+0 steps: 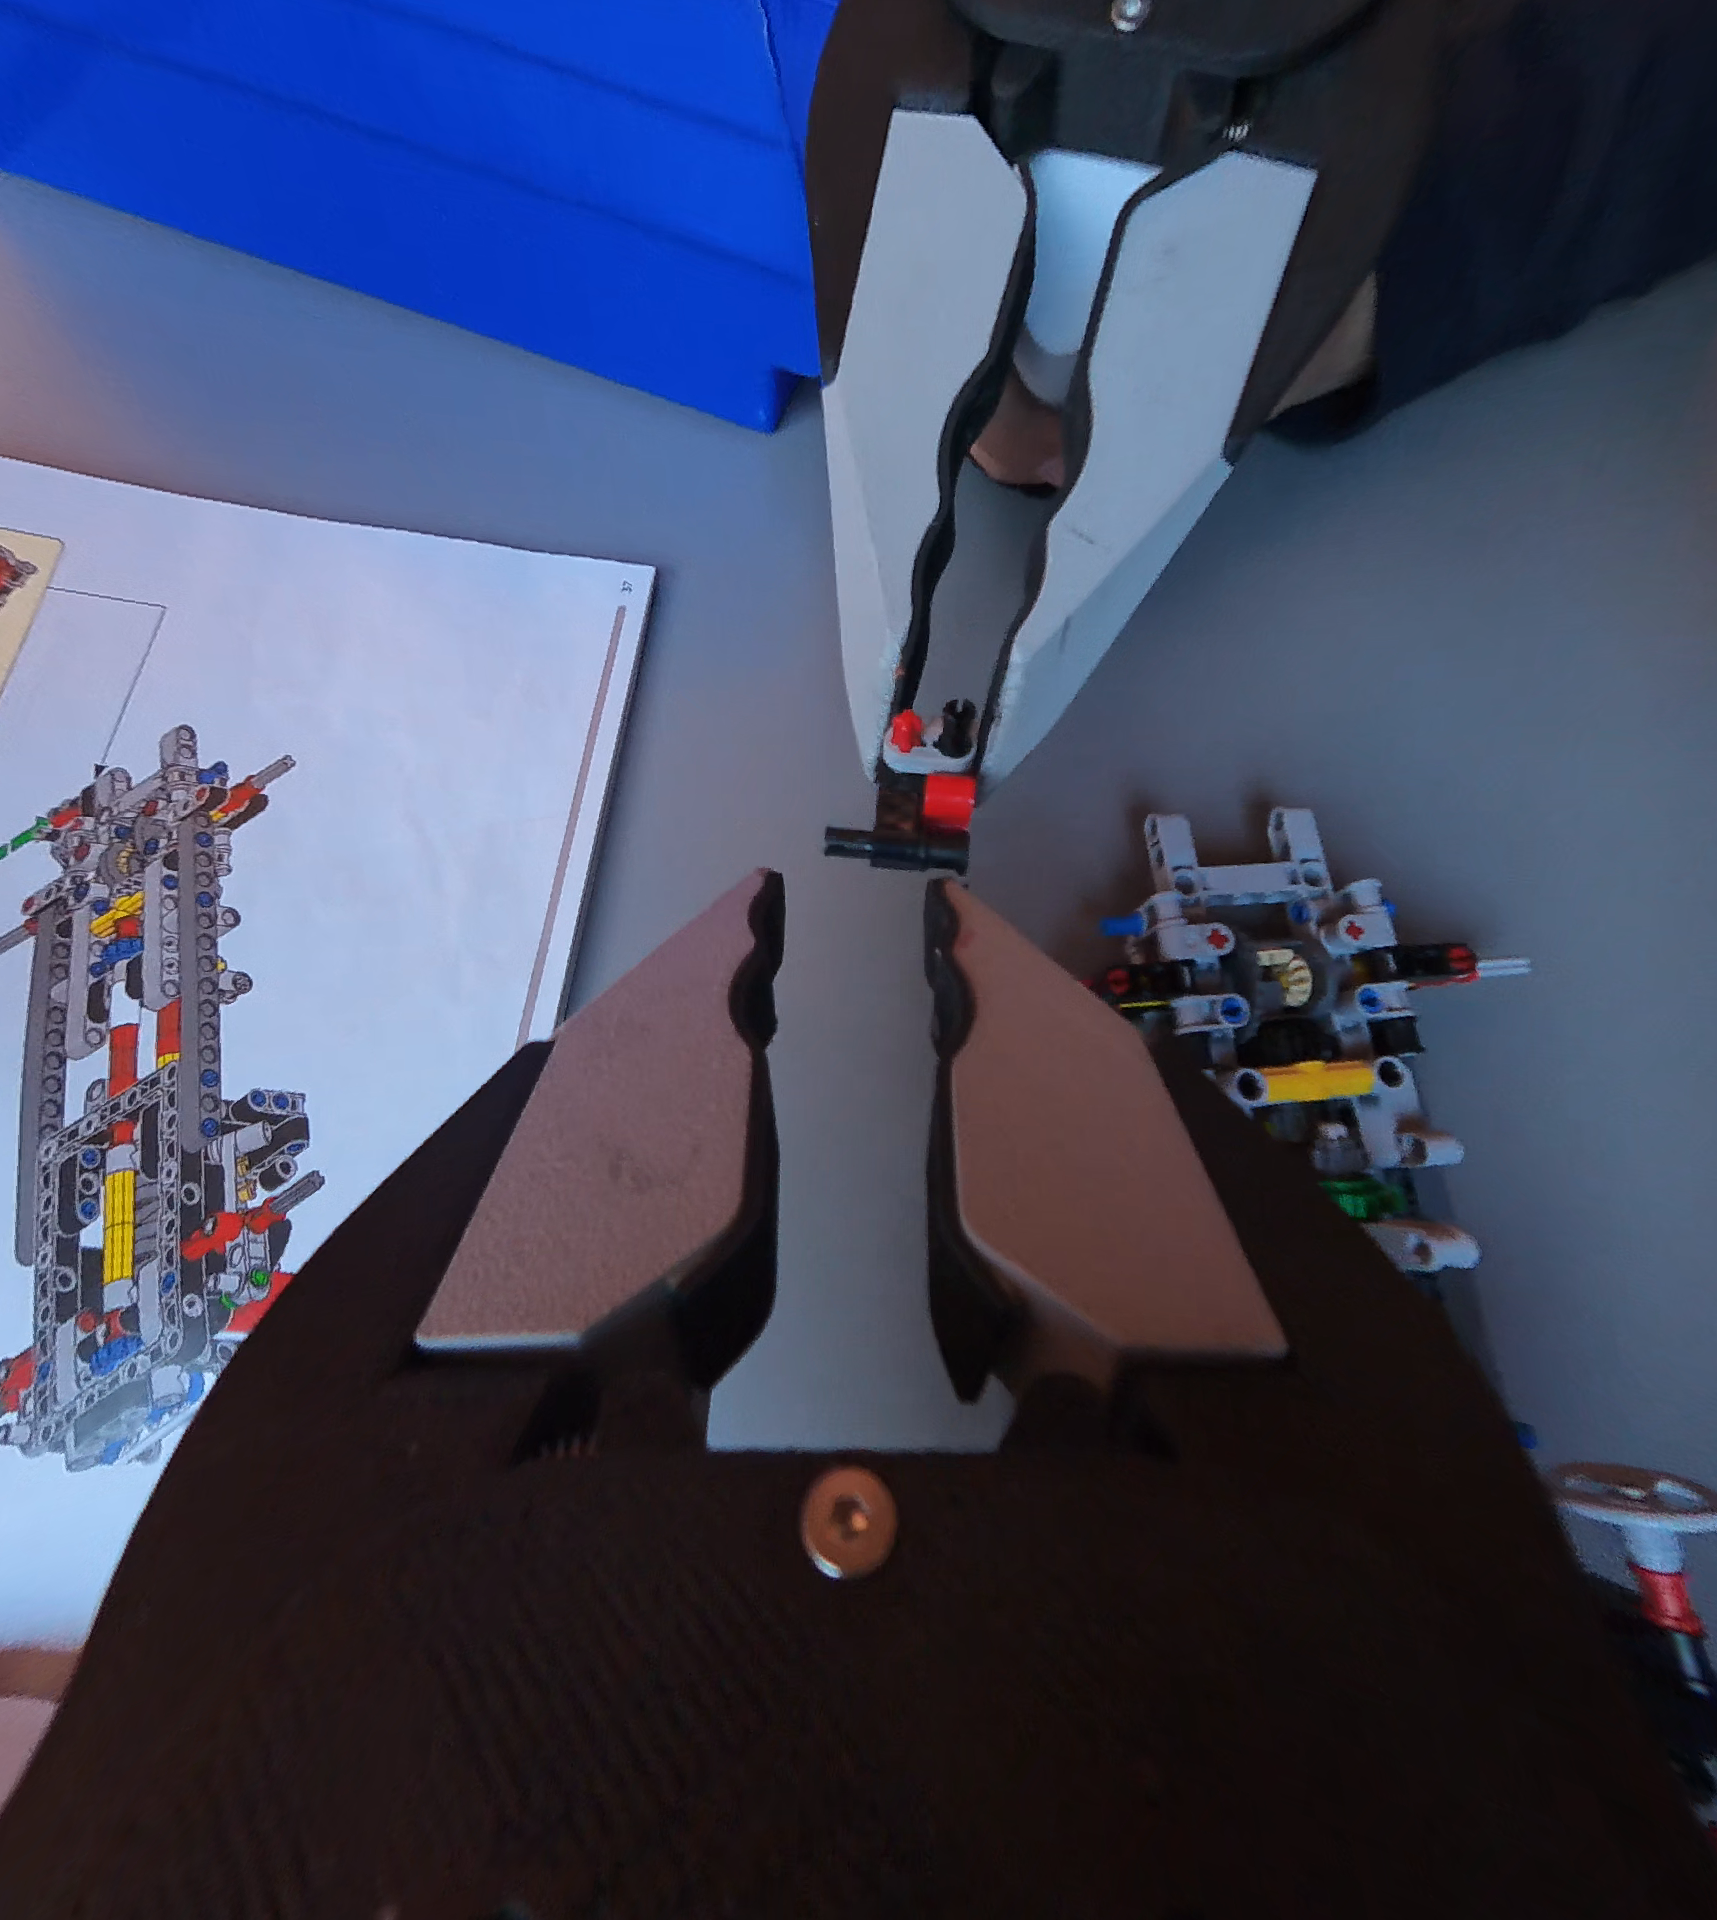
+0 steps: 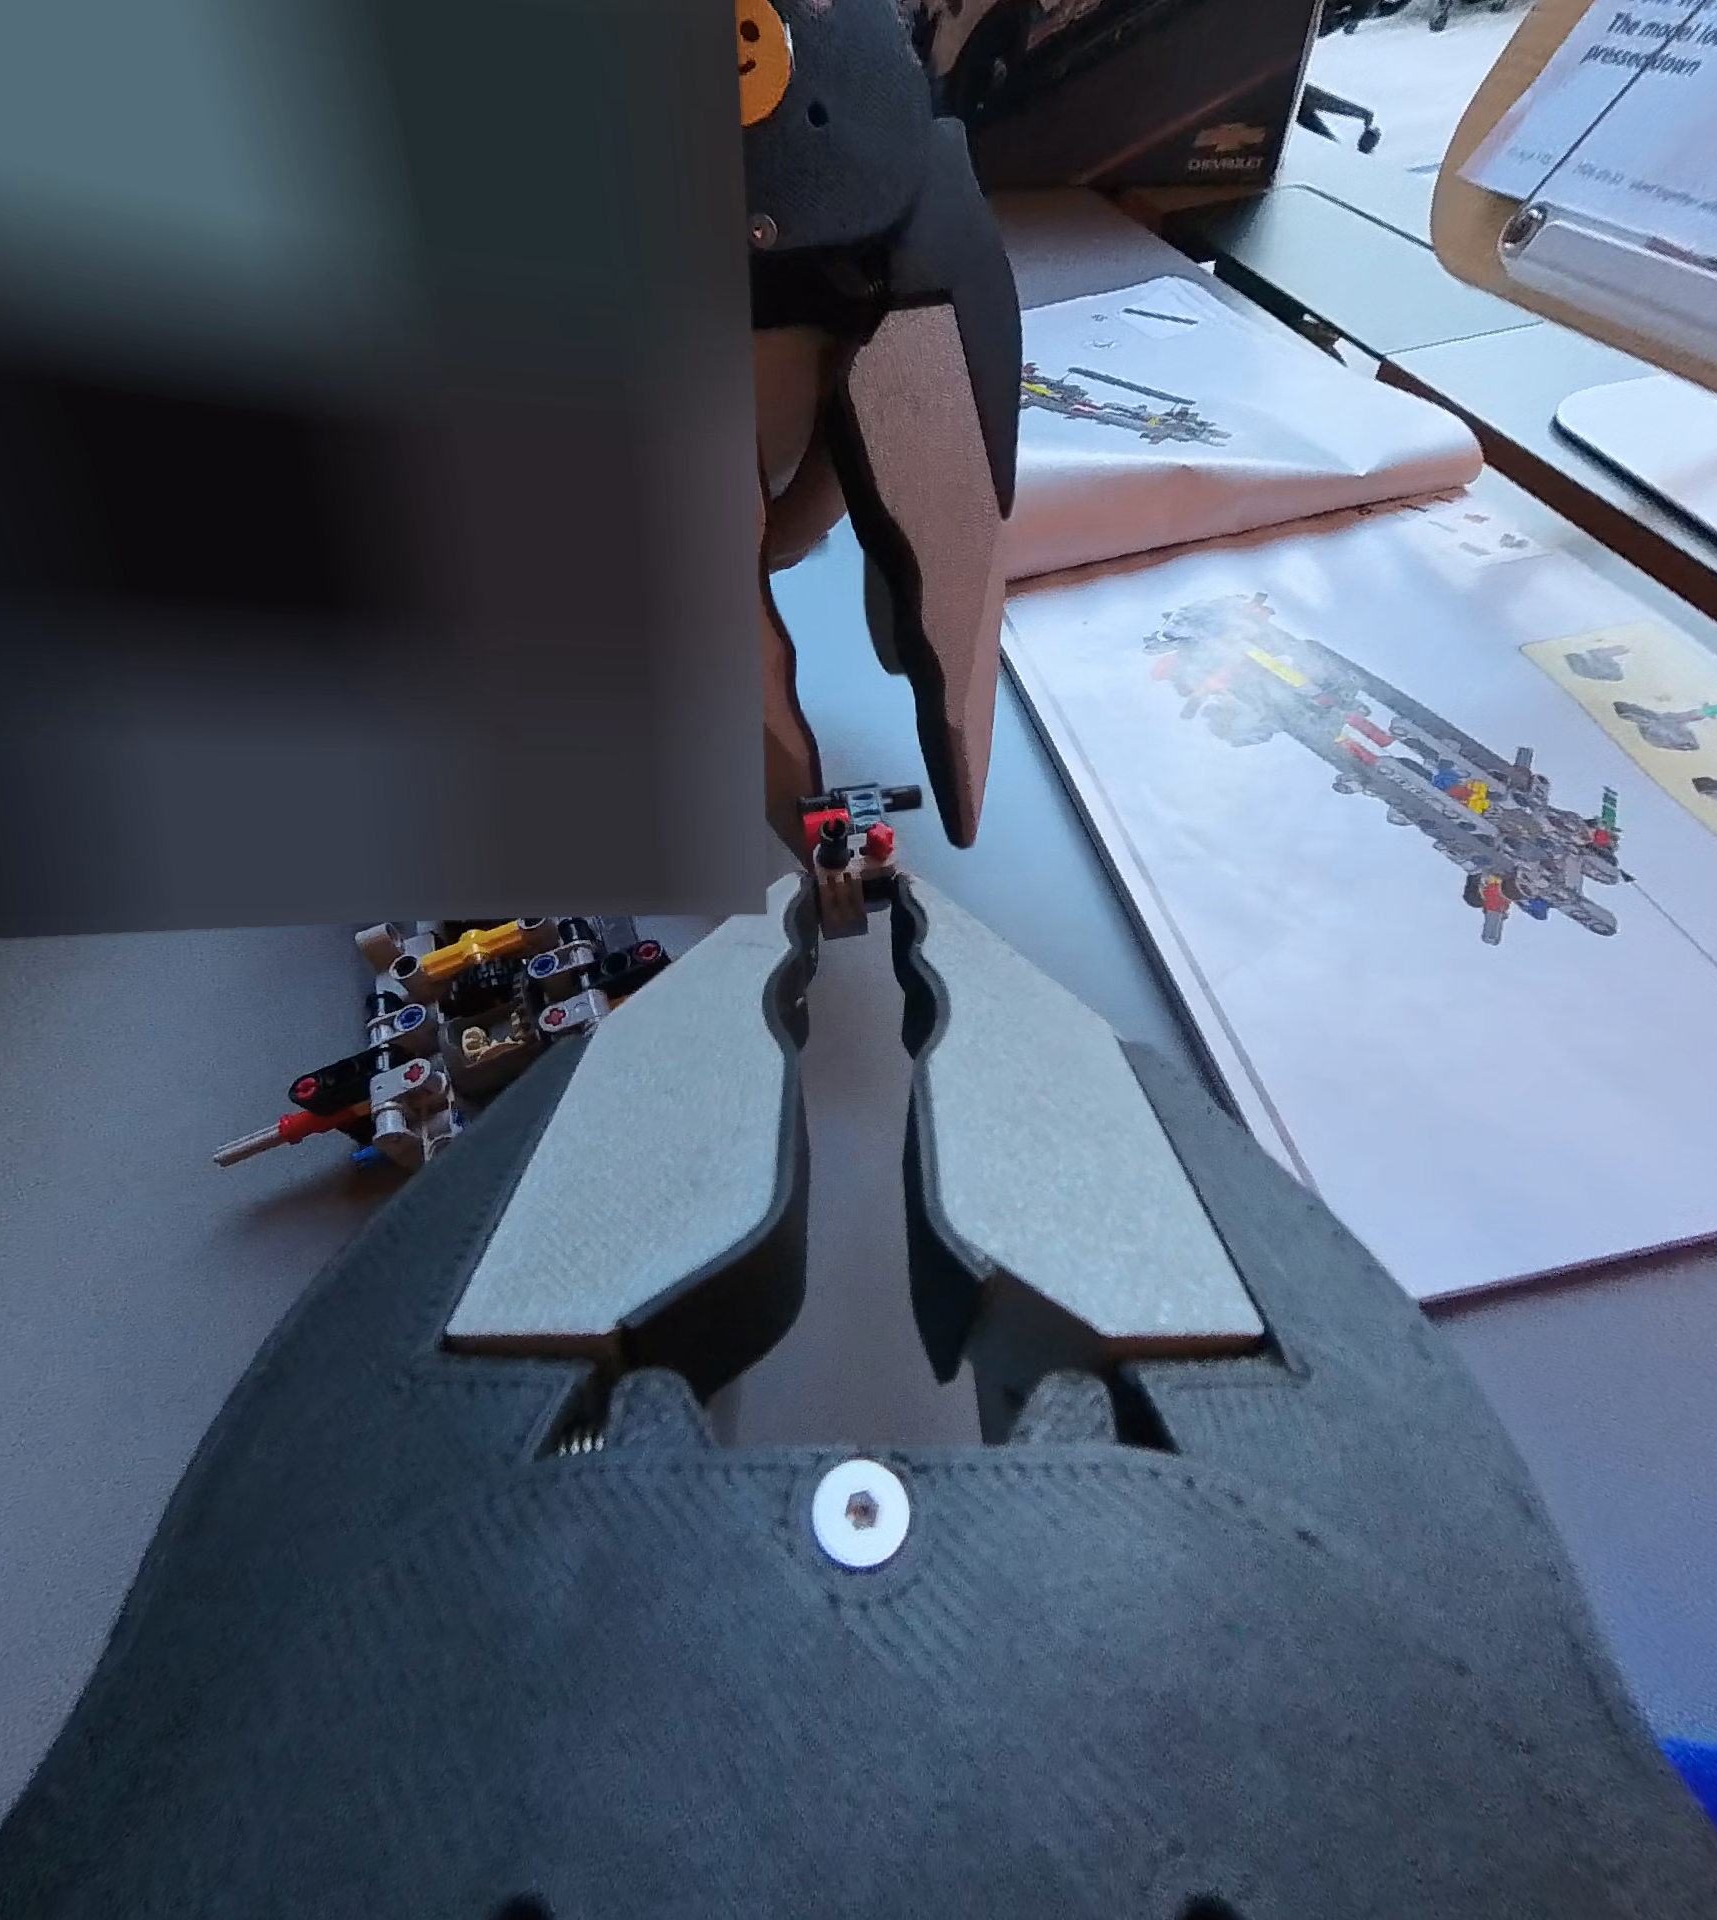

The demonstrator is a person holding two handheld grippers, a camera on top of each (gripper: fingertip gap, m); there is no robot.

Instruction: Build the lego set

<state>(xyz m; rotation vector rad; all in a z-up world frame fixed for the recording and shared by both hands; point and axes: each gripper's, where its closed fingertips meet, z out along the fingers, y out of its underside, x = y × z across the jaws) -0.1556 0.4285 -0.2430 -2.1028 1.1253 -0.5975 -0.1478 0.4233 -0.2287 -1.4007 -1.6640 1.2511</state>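
An open instruction booklet (image 1: 314, 831) lies flat on the grey table (image 1: 1456, 623). A blue bin (image 1: 418, 187) stands beyond the booklet. A partly built brick model (image 1: 1290, 997) sits on the table, well apart from the booklet. A clipboard (image 2: 1612, 208) leans above a neighbouring desk.

Two grippers: left gripper (image 1: 854, 883), right gripper (image 2: 849, 894). One small brick sub-assembly (image 1: 921, 800). One larger brick assembly (image 1: 1290, 997), right of the sub-assembly. One open instruction booklet (image 1: 366, 675), to its left. One blue bin (image 1: 418, 187), beyond the booklet.
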